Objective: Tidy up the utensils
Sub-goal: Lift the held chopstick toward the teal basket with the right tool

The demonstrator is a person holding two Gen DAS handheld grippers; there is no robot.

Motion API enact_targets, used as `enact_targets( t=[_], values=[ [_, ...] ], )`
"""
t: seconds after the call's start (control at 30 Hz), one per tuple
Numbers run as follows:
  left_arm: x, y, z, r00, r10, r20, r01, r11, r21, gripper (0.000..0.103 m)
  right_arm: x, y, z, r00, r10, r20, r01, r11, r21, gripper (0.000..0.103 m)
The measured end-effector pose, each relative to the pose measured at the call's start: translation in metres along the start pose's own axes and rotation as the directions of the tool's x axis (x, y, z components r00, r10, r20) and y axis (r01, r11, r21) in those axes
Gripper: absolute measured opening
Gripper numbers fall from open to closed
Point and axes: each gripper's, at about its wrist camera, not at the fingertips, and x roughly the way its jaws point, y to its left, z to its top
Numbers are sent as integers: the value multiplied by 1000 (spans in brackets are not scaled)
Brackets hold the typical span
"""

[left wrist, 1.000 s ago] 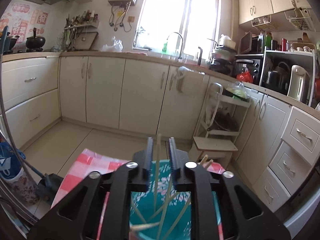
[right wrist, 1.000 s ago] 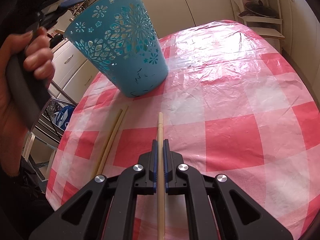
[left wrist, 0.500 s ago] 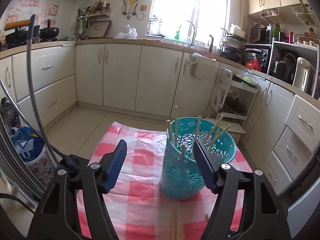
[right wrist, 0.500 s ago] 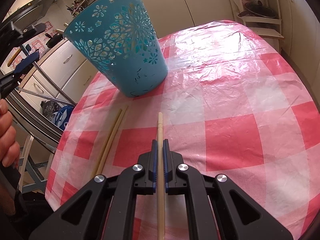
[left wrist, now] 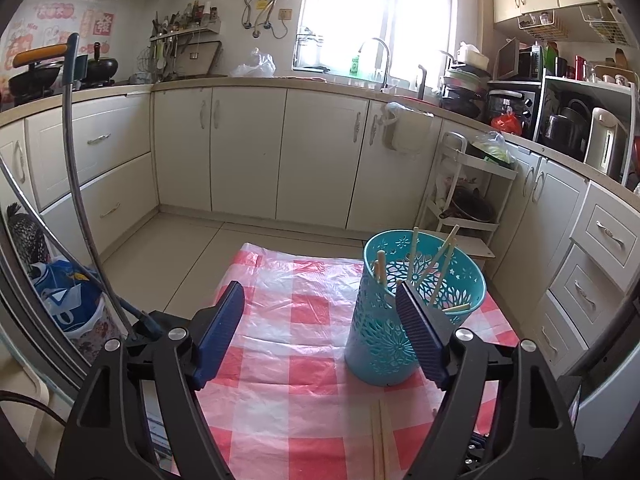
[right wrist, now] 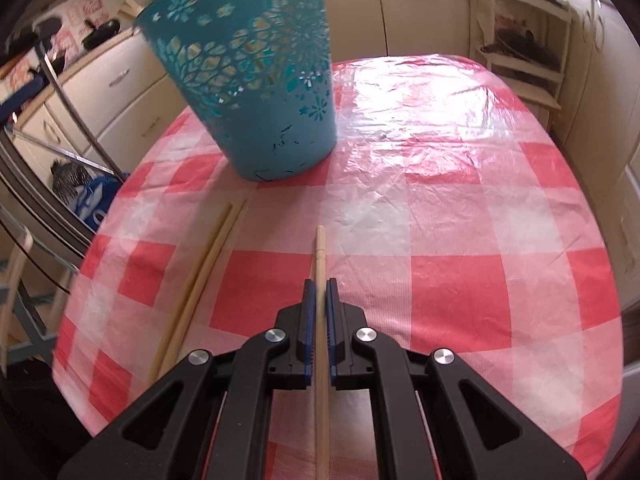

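Note:
A teal cut-out holder (left wrist: 384, 336) stands on the red-checked tablecloth (left wrist: 288, 360) with several wooden chopsticks (left wrist: 438, 258) upright in it. My left gripper (left wrist: 320, 320) is open and empty, held above the table in front of the holder. Two loose chopsticks (left wrist: 380, 440) lie on the cloth near it. In the right wrist view the holder (right wrist: 256, 92) is ahead to the left. My right gripper (right wrist: 320, 292) is shut on one chopstick (right wrist: 321, 256), just above the cloth. The loose pair (right wrist: 204, 268) lies to its left.
The small table (right wrist: 480, 240) sits in a kitchen with cream cabinets (left wrist: 248, 152) around it. A white shelf rack (left wrist: 468, 200) stands behind the holder. A metal stand (left wrist: 80, 184) and a blue bag (left wrist: 64, 300) are at the left of the table.
My left gripper opened, let a chopstick go into the holder, then rose and drew back. My right gripper moved a little closer to the holder with its chopstick.

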Motion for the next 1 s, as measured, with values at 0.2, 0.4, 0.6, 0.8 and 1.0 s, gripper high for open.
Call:
enact_targets(
  t=[0.2, 0.4, 0.6, 0.8, 1.0],
  values=[
    [2, -1, 0, 1000, -2, -8, 2, 1000, 9, 75, 2, 18, -4, 996, -84, 23, 86, 990, -110, 6],
    [9, 0, -1, 999, 1, -34, -1, 1000, -2, 75, -11, -2, -3, 999, 25, 26, -26, 999, 26, 6],
    [13, 3, -2, 999, 7, -45, -8, 1000, -25, 76, -63, -16, 17, 968, 192, 159, -212, 970, 118, 6],
    [17, 5, -2, 999, 10, -53, -13, 999, -42, 76, -120, -8, 69, 893, 280, 353, -333, 938, 98, 6],
    [17, 9, -2, 998, 18, -54, -21, 998, -60, 76, -131, 14, 131, 842, 286, 458, -339, 940, 37, 6]
  ],
)
